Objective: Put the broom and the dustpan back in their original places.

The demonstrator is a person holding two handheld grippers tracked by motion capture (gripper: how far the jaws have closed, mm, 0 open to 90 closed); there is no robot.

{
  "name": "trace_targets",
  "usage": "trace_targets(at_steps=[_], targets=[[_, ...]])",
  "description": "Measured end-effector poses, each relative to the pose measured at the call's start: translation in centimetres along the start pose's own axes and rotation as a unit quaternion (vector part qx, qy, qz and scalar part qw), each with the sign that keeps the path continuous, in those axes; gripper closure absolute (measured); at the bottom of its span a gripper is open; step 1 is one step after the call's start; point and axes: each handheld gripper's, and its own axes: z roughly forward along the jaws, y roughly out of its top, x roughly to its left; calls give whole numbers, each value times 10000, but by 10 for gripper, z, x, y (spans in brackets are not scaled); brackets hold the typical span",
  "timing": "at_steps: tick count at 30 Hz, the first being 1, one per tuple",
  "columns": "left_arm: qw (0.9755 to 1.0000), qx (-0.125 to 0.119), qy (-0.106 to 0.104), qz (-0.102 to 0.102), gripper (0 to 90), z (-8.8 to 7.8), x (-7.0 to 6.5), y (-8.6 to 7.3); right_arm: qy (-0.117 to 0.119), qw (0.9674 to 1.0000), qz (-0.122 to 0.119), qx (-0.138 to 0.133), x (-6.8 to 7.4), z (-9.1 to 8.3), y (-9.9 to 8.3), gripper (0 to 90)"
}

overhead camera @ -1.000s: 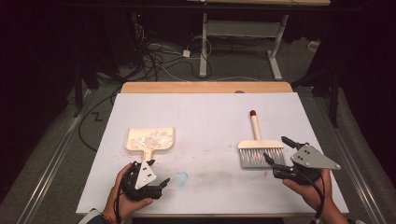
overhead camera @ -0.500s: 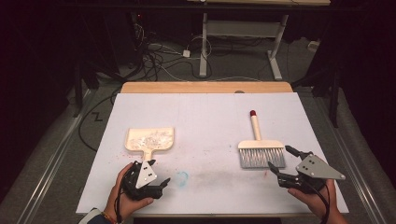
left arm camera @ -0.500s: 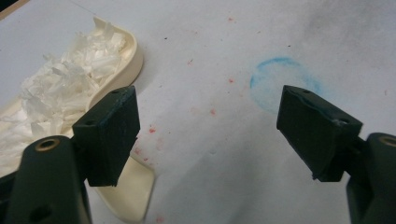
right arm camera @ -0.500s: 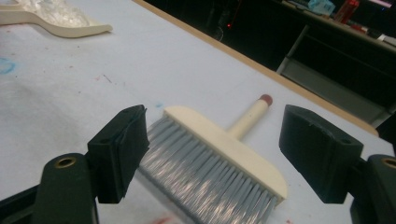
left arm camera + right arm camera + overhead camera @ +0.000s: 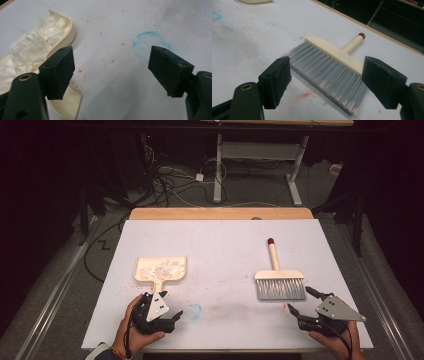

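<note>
Presently the brush lies flat at the right of the high view, just above the right gripper, whose fingers are spread wide and empty. It is judged light, with a stiff wooden handle best gripped mid-length, the soft bristles yielding. At lower left the dustpan, loaded with loose shreds, is judged easily spilled; the left gripper is likewise spread wide, empty.

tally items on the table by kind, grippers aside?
dustpan (cream, holding white shreds): 1
brush (cream handle, grey bristles): 1
Total: 2
</note>
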Motion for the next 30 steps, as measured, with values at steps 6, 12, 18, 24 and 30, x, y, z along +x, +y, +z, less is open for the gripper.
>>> trace_targets(at_steps=[6,12,18,24,30], targets=[[10000,-5,11,20,206,0,-1,1,20,10000,-35,-86,0,-2,2,235],[9999,14,15,123,206,-1,-4,0,7,9999,-73,-105,1,-2,5,235],[9998,-28,12,174,206,-3,-6,0,46,9998,-212,-24,9,-2,6,235],[9998,-41,9,189,205,-4,-6,0,38,9996,-256,-56,12,-1,9,235],[9997,41,8,234,205,-3,-7,0,39,9995,-300,-40,13,0,8,235]])
